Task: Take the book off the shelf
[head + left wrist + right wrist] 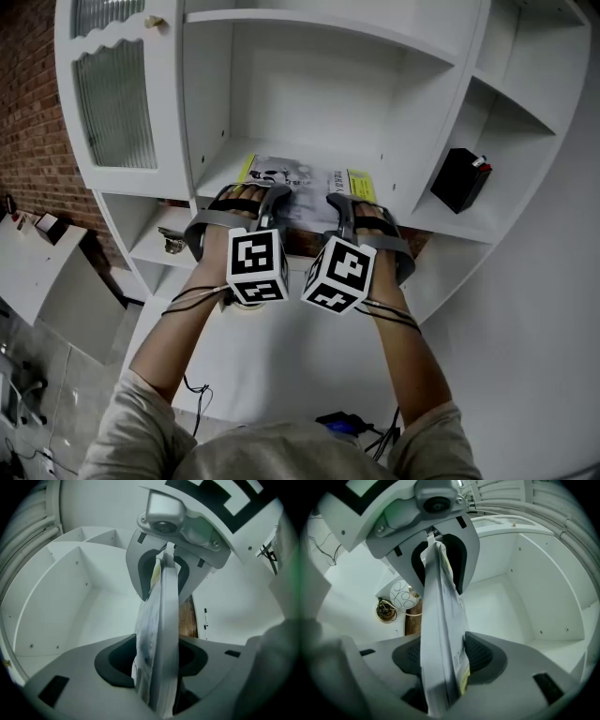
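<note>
The left gripper [253, 199] reached onto the white shelf [221, 167], its jaws opening with the near left edge of the book [305, 180] between them (pads not pressing it). The book lay flat at the shelf's front, cover up. The right gripper [356, 208] straddled the book's near right edge, jaws likewise opening, loose around the pages. A black box [460, 178] sat in the neighbouring compartment, well apart.

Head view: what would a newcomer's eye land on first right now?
The book lying flat on the white shelf, with the left gripper and right gripper at its near edge, their jaws opening with it between them. Next, the black box at the shelf's right side.
</note>
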`<action>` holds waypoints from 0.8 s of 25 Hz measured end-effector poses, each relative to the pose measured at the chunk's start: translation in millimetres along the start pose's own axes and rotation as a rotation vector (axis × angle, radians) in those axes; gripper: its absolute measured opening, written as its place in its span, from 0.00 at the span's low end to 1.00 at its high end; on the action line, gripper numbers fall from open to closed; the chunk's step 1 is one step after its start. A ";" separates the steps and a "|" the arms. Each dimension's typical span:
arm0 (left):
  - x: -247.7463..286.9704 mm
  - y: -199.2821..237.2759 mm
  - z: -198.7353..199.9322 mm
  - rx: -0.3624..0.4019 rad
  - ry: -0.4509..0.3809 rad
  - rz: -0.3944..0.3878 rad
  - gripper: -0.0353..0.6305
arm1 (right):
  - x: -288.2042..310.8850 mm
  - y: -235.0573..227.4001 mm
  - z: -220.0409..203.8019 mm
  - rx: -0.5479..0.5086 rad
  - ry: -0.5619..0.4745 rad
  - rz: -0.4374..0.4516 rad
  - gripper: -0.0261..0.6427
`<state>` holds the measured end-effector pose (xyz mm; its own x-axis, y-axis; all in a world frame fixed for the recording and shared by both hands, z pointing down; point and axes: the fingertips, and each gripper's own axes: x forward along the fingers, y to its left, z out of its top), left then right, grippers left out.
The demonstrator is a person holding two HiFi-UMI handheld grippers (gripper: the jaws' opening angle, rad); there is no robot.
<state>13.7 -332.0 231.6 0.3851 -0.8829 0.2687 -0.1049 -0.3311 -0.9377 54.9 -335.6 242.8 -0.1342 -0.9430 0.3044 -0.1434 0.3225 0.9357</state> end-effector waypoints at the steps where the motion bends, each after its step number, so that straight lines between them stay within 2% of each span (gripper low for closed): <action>1: 2.1 -0.1 -1.1 0.006 0.005 -0.002 0.34 | 1.8 0.8 -0.4 0.003 -0.001 0.004 0.34; 5: 9.1 0.8 -6.0 0.049 0.031 0.009 0.38 | -0.7 -1.7 1.6 0.010 -0.020 -0.007 0.36; 7: 8.1 4.2 -6.2 0.058 0.034 0.021 0.28 | -7.0 -6.4 3.4 0.024 -0.038 -0.014 0.30; 9: 7.7 6.7 -5.9 0.055 0.033 0.013 0.27 | -9.7 -11.3 3.7 0.017 -0.042 -0.021 0.22; 12: 5.7 6.9 -4.8 0.045 0.028 0.003 0.26 | -10.3 -12.5 3.0 -0.011 -0.029 -0.039 0.20; 14: 1.1 7.2 -3.1 0.037 0.023 0.019 0.25 | -13.1 -11.1 2.9 -0.022 -0.024 -0.052 0.19; 15: -1.9 7.5 -2.1 0.036 0.023 0.030 0.21 | -15.5 -10.4 3.2 -0.024 -0.026 -0.055 0.18; 20: -16.3 3.7 2.0 0.048 0.030 0.062 0.20 | -29.3 -5.4 5.3 -0.039 -0.016 -0.073 0.18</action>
<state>8.9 -318.2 223.3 0.3515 -0.9111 0.2151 -0.0832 -0.2593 -0.9622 54.5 -309.3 227.8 -0.1401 -0.9624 0.2328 -0.1154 0.2494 0.9615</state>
